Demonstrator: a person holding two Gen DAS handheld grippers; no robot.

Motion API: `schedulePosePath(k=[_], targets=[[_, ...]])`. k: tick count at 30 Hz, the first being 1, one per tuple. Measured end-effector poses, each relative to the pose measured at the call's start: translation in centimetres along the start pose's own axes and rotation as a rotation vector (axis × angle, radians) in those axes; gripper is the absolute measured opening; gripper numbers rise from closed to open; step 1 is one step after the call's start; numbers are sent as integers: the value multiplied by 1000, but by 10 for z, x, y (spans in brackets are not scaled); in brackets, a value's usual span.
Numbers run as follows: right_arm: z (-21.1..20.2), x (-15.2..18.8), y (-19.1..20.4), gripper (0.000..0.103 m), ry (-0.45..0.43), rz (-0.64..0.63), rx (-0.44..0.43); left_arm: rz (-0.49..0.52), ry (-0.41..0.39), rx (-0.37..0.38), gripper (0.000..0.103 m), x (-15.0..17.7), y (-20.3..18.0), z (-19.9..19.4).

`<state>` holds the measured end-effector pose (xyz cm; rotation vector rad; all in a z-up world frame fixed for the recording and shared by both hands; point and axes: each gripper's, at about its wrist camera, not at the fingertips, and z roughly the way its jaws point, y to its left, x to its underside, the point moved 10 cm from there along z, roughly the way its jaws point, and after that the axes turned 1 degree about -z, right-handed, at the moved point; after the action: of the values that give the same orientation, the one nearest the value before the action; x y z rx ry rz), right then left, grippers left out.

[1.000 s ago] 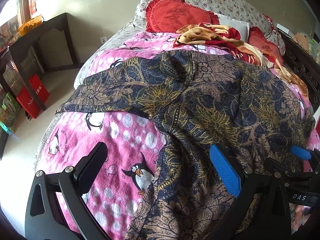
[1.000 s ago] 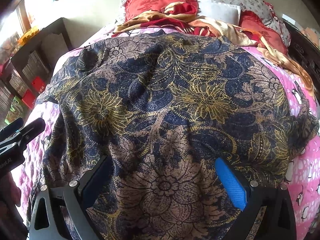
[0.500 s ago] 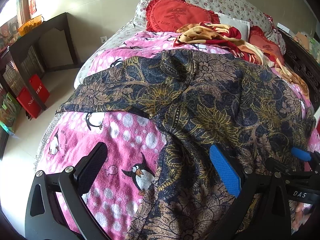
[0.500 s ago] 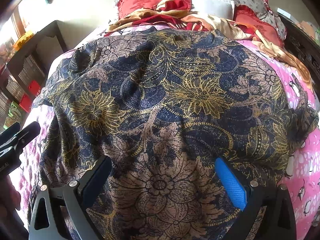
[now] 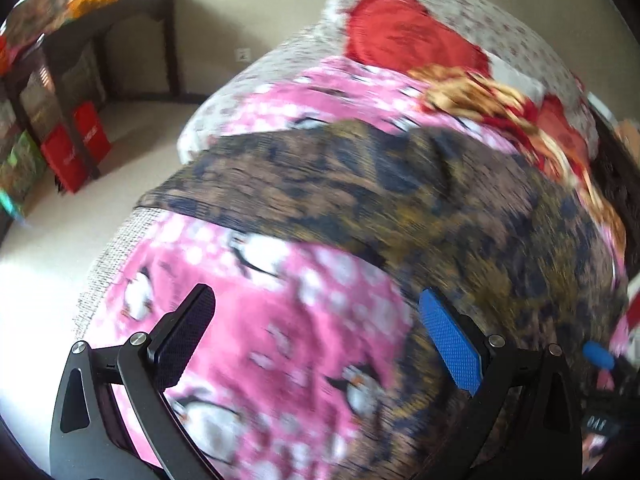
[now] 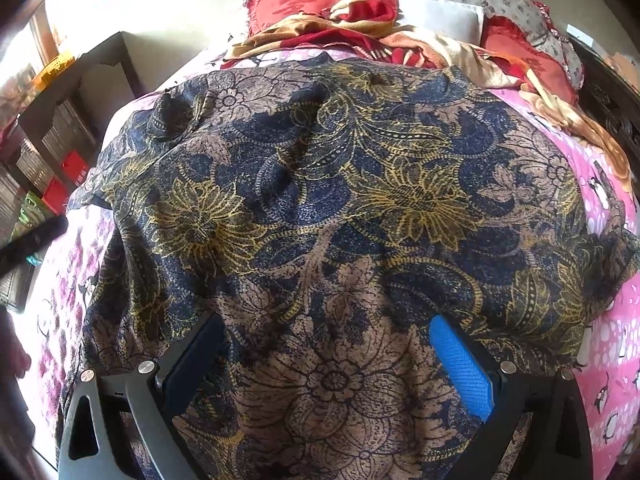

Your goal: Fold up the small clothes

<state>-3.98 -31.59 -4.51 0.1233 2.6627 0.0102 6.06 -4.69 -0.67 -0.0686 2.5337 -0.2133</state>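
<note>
A navy, brown and gold floral garment (image 6: 340, 216) lies spread on a pink penguin blanket (image 5: 280, 340). In the left wrist view, which is motion-blurred, the garment (image 5: 460, 208) fills the right half and one sleeve runs out to the left. My left gripper (image 5: 316, 328) is open above the blanket, just left of the garment's near edge, holding nothing. My right gripper (image 6: 328, 352) is open low over the garment's near part, with cloth showing between its fingers but not pinched. The tip of the left gripper (image 6: 36, 236) shows at the left edge of the right wrist view.
Red heart-shaped pillows (image 6: 312, 0) and a crumpled red and gold cloth (image 6: 352, 36) lie at the head of the bed. A dark wooden shelf (image 5: 100, 40) with red boxes (image 5: 76, 152) stands on the pale floor to the left. A dark carved bed frame (image 6: 612, 100) runs along the right.
The left wrist view has swung left and gone blurry, so more blanket and floor show. The right gripper has moved a little closer over the garment. Both grippers stay open.
</note>
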Motion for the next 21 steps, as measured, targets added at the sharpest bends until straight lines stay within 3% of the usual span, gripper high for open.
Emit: schedulePosePath(k=[6, 8, 12, 15, 17, 19, 21], targets=[[8, -1, 7, 103, 21, -4, -21, -190, 15, -5, 102, -33, 73, 23], [10, -2, 10, 103, 24, -12, -22, -272, 33, -9, 97, -41, 102, 37], [12, -5, 13, 103, 28, -17, -25, -446, 67, 34, 94, -54, 141, 65], [15, -4, 14, 103, 38, -8, -36, -557, 103, 94, 91, -58, 152, 86], [16, -5, 15, 103, 44, -8, -38, -598, 122, 124, 82, -60, 155, 97], [17, -5, 15, 103, 46, -10, -33, -594, 99, 117, 81, -65, 156, 102], [18, -7, 16, 103, 48, -9, -33, -584, 92, 122, 73, -70, 154, 106]])
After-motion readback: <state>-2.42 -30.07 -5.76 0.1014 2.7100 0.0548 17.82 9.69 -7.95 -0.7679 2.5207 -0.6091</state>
